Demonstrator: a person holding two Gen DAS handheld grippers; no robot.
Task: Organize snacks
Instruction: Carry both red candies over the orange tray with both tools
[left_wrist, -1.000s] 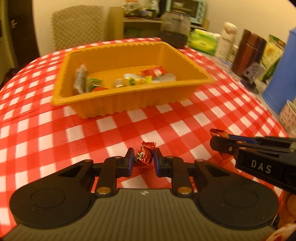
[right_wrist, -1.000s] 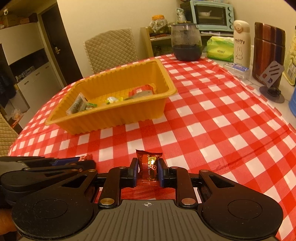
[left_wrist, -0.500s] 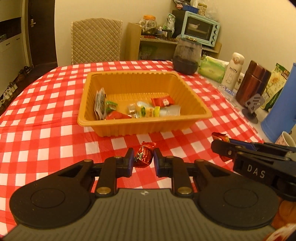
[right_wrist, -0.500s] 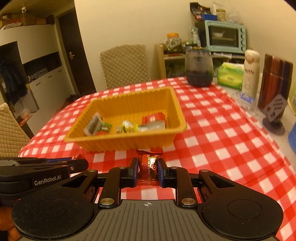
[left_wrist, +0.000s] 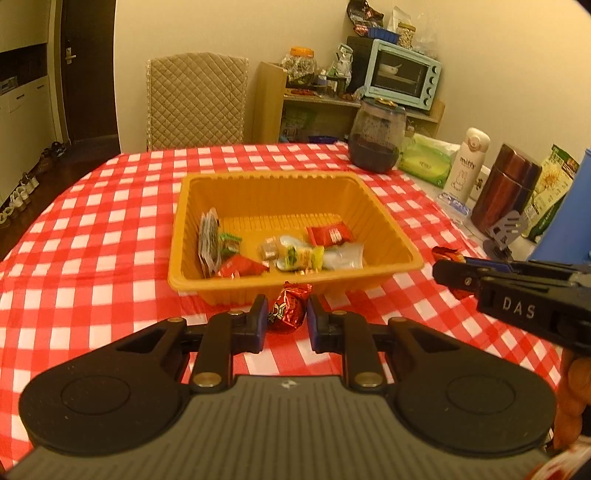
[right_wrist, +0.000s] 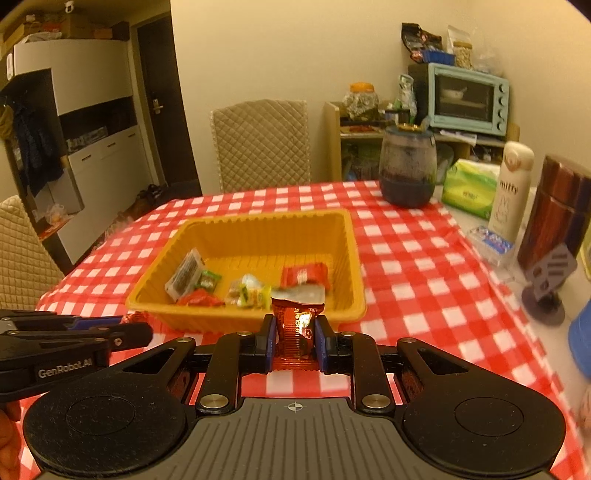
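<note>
Holding two snacks: candy (left_wrist: 287, 309), packet (right_wrist: 295, 328).

Left gripper (left_wrist: 284, 319) fingers clamped on a candy (left_wrist: 287, 308), right gripper (right_wrist: 294, 341) likewise gripping a packet (right_wrist: 295, 328)

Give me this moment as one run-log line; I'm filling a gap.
left gripper: shut on red candy | right gripper: shut on red packet | orange tray: ahead, holds snacks

A table covered by a red-and-white checked tablecloth (left_wrist: 110, 236) is seen. An orange snack tray (left_wrist: 384, 221) is set at its middle; a dark glass jar (left_wrist: 376, 142), a green tissue pack (left_wrist: 424, 162) and a white Miffy bottle (left_wrist: 467, 164) are ranged along its far right edge.
</note>
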